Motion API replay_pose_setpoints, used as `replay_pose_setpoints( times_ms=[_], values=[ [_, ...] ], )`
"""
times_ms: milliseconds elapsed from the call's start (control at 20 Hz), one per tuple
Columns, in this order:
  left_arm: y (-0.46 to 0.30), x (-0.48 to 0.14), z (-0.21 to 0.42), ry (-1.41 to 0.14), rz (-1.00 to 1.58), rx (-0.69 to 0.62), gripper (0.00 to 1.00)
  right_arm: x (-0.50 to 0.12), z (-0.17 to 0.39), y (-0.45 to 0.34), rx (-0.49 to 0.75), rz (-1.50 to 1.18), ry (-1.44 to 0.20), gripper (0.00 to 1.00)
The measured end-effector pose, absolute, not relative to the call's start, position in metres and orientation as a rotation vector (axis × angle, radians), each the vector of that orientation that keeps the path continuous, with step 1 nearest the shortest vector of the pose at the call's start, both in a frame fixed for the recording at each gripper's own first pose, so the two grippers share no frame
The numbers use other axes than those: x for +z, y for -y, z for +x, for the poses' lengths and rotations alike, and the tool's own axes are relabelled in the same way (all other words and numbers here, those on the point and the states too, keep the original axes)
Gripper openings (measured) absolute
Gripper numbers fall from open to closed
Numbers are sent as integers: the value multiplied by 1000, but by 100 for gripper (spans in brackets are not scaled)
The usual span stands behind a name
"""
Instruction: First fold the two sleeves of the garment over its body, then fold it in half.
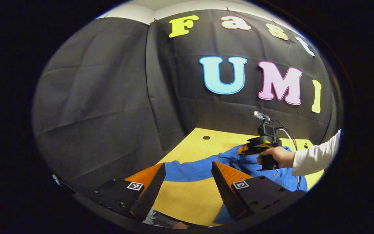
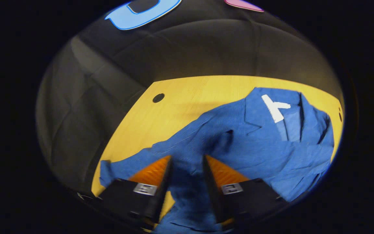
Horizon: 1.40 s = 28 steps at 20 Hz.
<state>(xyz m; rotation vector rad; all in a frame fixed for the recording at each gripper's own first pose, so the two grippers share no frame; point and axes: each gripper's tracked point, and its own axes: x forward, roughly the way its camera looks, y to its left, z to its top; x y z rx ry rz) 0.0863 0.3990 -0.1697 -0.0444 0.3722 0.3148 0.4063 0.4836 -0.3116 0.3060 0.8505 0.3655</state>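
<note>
Garment [image 1: 190, 170] first: in the left gripper view the blue shirt lies on the yellow table [image 1: 190, 198], with one sleeve [image 1: 182, 171] stretched flat toward the table's left edge, its long axis running crosswise to the fingers. The left gripper [image 1: 188, 183] hangs short of it with its fingers apart and nothing between them but bare tabletop; the sleeve lies just ahead of the fingertips and a little beyond them. Farther off, on the right, a hand [image 1: 279, 156] in a white cuff holds the right gripper [image 1: 258, 146] down over the body of the shirt.

In the right gripper view the shirt spreads across the table [image 2: 174, 104], collar and a white tag [image 2: 275, 109] toward the far right, the body rumpled, and the sleeve [image 2: 128, 167] trailing off to the near left, where its cuff reaches the table's edge. The right gripper [image 2: 187, 169] sits low over the cloth with its fingers apart and blue fabric showing in the gap between them; I cannot tell whether they touch it, but they are not pressed together on it.

Neither sleeve looks folded over the body yet. By my reading the left gripper is the nearer one to the outstretched sleeve, which would have to travel along its own length toward the shirt's middle.
</note>
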Motion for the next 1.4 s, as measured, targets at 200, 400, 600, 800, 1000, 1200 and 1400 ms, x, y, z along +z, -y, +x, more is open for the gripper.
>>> replay_pose_setpoints(
  times_ms=[200, 400, 600, 800, 1000, 1200, 1400],
  values=[
    [-434, -225, 121, -423, -77, 319, 82, -252, 381, -441, 368, 198, -687, 99],
    [-462, -298, 160, -607, -178, 321, 84, -166, 322, -384, 383, 185, -511, 98],
    [-492, -361, 187, -747, -148, 317, 85, -126, 265, -312, 300, 196, -465, 97],
    [-510, -396, 195, -819, -181, 337, 85, -112, 238, -260, 156, 201, -436, 97],
    [-528, -422, 193, -860, -199, 406, 84, -101, 222, -236, 63, 276, -425, 97],
    [-524, -429, 205, -862, -165, 342, 83, -88, 211, -230, 35, 316, -415, 97],
    [-508, -430, 215, -920, -186, 304, 31, -83, 201, -224, 29, 312, -431, 98]
  ],
)
